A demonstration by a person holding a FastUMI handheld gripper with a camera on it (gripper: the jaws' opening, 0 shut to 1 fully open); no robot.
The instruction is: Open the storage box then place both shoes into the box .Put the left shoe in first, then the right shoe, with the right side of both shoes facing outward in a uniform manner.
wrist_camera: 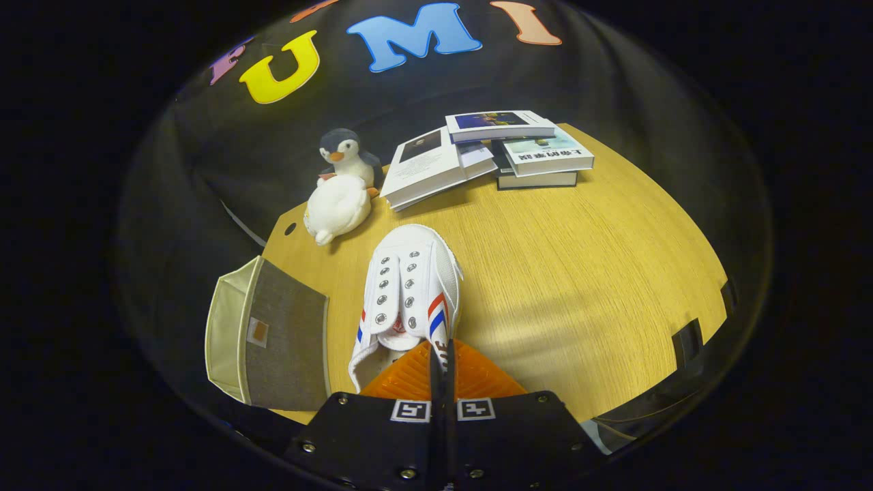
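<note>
On the wooden table (pixel 559 273), just ahead of the gripper (pixel 442 365), a white shoe (pixel 409 293) points its toe away from the fingers. It has metal eyelets without laces and red and blue stripes on both sides. Its heel end is hidden behind the fingers, so how the heel sits cannot be seen. Some dark print runs along the collar of the shoe, but it is cut off by the fingers and hard to make out.

The two fingers stand very close together, with only a thin dark slit between them. The right edge of the shoe opening, near the heel, goes into this slit, and both fingers seem to press on it. Whether the shoe is lifted or lies on the table cannot be told.

Left of the shoe and of the fingers lies the storage box (pixel 273 334), made of grey cloth with a pale lining. Its flap looks folded open toward the left, but its inside is not visible from this angle, and its near corner is cut off behind the gripper body. The box hangs partly over the left edge of the table.

Beyond the shoe, near the far left corner of the table, a white plush toy (pixel 337 208) lies in front of a penguin toy (pixel 346 158), which it partly hides. To the right of them is a loose pile of books (pixel 491 153); the lower ones are mostly covered by the upper ones.
</note>
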